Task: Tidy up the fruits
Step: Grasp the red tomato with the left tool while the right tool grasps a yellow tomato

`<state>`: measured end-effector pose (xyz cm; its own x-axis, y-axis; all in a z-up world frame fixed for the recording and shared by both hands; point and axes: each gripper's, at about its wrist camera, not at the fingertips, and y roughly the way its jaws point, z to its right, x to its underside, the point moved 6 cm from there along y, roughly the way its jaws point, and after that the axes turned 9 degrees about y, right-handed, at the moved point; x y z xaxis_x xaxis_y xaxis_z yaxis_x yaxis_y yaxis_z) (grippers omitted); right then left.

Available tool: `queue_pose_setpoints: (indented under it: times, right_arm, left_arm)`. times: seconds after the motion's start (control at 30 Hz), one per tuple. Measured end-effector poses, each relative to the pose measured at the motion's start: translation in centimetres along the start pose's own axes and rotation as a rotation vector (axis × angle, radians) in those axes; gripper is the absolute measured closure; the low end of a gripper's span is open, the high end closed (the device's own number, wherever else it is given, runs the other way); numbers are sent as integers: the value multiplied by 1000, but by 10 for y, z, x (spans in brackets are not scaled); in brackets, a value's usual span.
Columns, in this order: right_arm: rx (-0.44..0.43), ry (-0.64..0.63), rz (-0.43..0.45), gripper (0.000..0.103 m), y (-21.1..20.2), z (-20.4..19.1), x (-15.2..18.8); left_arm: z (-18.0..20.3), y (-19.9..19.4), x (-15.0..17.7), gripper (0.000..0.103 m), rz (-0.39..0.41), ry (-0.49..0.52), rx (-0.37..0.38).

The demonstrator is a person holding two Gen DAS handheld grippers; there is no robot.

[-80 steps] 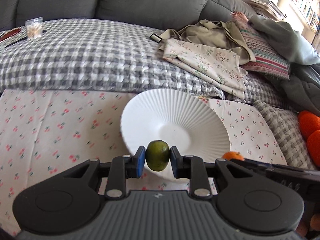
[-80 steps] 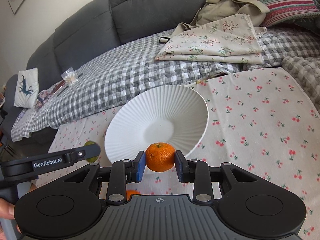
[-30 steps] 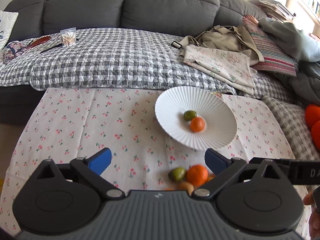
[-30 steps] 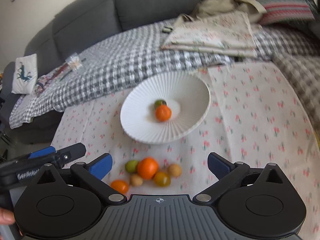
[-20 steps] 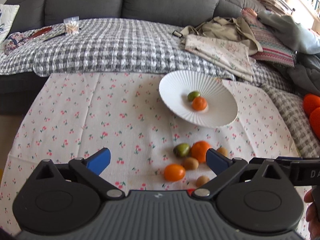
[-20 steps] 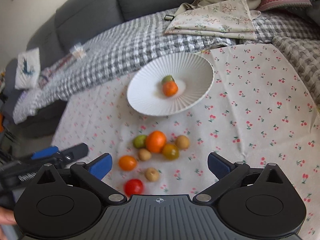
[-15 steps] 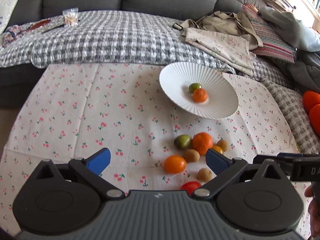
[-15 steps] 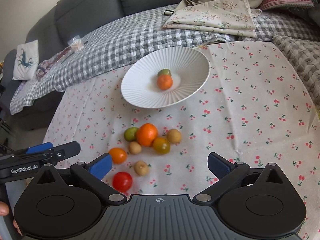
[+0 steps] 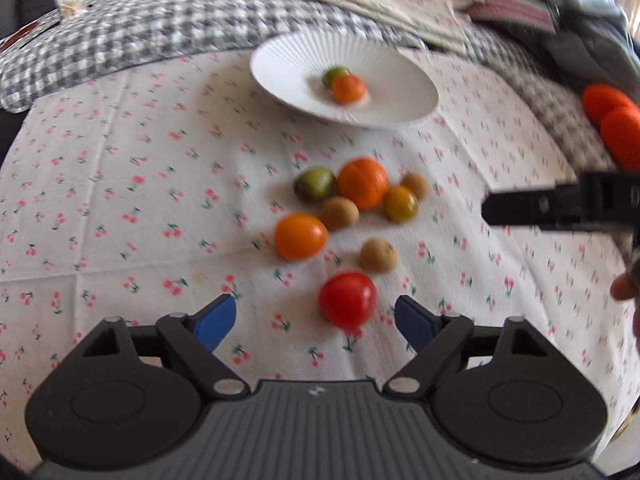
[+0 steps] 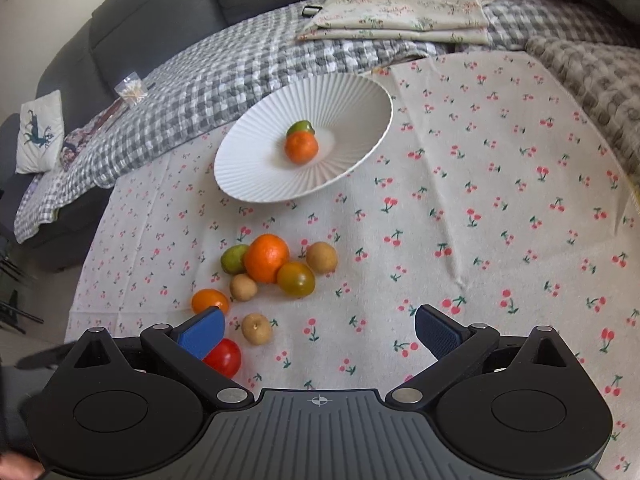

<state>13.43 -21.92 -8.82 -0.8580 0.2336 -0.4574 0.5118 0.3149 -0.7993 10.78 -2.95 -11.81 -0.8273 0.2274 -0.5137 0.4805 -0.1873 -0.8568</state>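
A: What has been changed?
B: A green fruit (image 10: 301,127) and a mandarin (image 10: 301,147) have been set in the white bowl (image 10: 352,92); seconds ago each was clamped.

A: And the grippers?
B: The left gripper (image 9: 315,320) and right gripper (image 10: 320,332) are spread empty, drawn back over the loose fruit pile (image 10: 276,268) on the cherry cloth (image 10: 500,208); the red tomato (image 9: 347,299) is framed next.

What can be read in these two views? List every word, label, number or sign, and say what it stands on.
Words or numbers: none readable in either view.
Right gripper: a small crosshair sign on its grey housing, no lettering beside it.
Left gripper: a tiny pale mark on its grey housing, too small and blurred to read.
Side of the right gripper, seen in the left wrist view: any print there is blurred and cut off at the edge.
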Motion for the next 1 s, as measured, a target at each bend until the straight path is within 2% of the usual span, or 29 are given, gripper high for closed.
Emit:
queue_pose_setpoints:
  times: [0.17,0.27,0.33,0.47,0.5,0.67,0.8,0.93,1.0]
  right_arm:
    - [4,-10,-7,1,5,-1,3]
    - [13,-26,-13,1,8,-2,5]
    - [19,-36,-12,1,10,-2,5]
    - [33,-40,-6,1,12,1,4]
    - [32,-37,-6,1,13,2,4]
    - [21,-38,-10,3,14,3,3]
    - [14,-45,-15,5,18,4,4]
    - [4,-65,-12,8,26,3,4]
    - [-9,-66,-13,14,32,2,4]
  left_arm:
    - [10,7,1,22,5,53,-13]
    - [12,15,1,35,-7,75,-23]
    - [10,20,3,47,-23,62,-15]
    - [10,25,4,62,-28,49,20]
    - [12,25,4,70,-26,63,20]
    - [15,24,4,73,-34,86,18]
    - [5,10,2,73,-27,24,56]
    - [-12,-5,-4,73,5,-36,43]
    - [-22,-9,-7,73,15,-68,34]
